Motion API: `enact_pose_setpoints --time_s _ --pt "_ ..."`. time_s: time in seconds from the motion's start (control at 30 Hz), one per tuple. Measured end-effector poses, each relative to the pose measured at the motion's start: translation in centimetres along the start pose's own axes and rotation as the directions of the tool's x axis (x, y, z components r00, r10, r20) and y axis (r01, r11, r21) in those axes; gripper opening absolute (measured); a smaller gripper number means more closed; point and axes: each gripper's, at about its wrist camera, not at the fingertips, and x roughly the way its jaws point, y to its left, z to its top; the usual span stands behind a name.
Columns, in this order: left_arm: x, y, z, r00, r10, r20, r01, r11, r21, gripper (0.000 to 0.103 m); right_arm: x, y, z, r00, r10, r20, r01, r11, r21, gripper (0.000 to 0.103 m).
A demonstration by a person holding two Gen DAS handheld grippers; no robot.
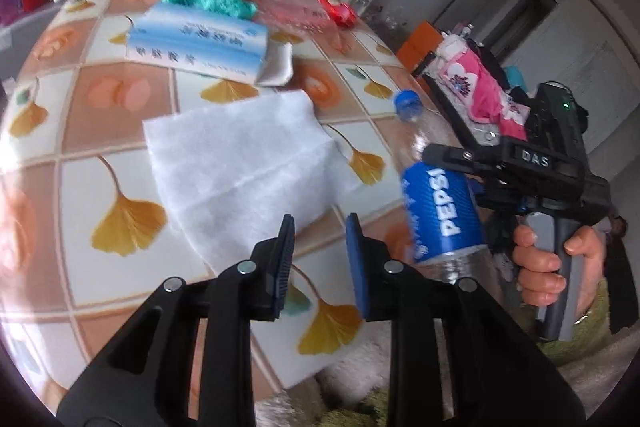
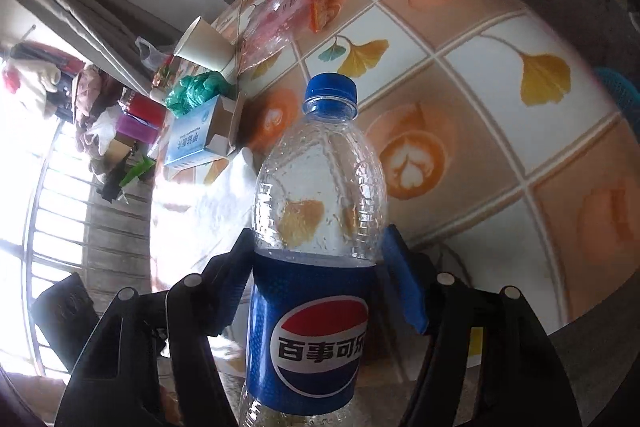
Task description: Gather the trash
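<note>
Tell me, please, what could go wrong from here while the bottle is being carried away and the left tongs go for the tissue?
1. The right tongs grip the empty Pepsi bottle on its slick label; thin plastic may buckle or slip, so it could drop.
2. The left tongs are open over the white tissue; a flat, thin sheet is hard to pinch, and the pads may scrape the tablecloth.
3. The bottle hangs close beside the left tongs, so a swing might collide.

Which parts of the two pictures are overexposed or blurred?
Right wrist view: the window at left is blown out, and its glare washes over the white tissue; the Pepsi bottle is sharp. Left wrist view: even light, but motion blur smears the blue box and the bottle's label.
</note>
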Motion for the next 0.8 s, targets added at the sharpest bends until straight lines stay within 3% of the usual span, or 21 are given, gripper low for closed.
enact_pose_setpoints --time_s 0.07,0.27,0.4,0.53,0.6,0.8 --pt "0.2 0.5 0.9 0.993 0.111 0.035 -0.112 0.993 0.027 0.048 -0.3 0.1 0.4 0.999 -0.049 0.011 0.050 0.997 -0.061 0.063" --pt "2.2 1.7 2.4 0.967 0.254 -0.002 -0.250 0.954 0.165 0.070 -0.2 0.5 1.2 0.992 -0.118 0.033 0.122 0.981 -0.152 0.064" --pt "3.3 1.6 2.2 0.961 0.271 -0.046 -0.256 0.942 0.216 0.070 0.0 0.7 1.3 0.991 -0.129 0.043 0.134 0.975 -0.175 0.064" --pt "3.9 1.1 2.0 0.947 0.321 -0.026 -0.301 0.912 0.277 0.070 -0.1 0.6 1.6 0.990 -0.132 0.049 0.139 0.974 -0.180 0.064" --pt "3.9 1.1 2.2 0.947 0.321 -0.021 -0.304 0.915 0.266 0.068 -0.2 0.6 1.6 0.989 -0.135 0.051 0.143 0.972 -0.188 0.064" --pt "3.8 1.2 2.9 0.941 0.339 -0.001 -0.328 0.913 0.240 0.039 -0.2 0.7 1.7 0.989 -0.138 0.050 0.146 0.968 -0.206 0.064"
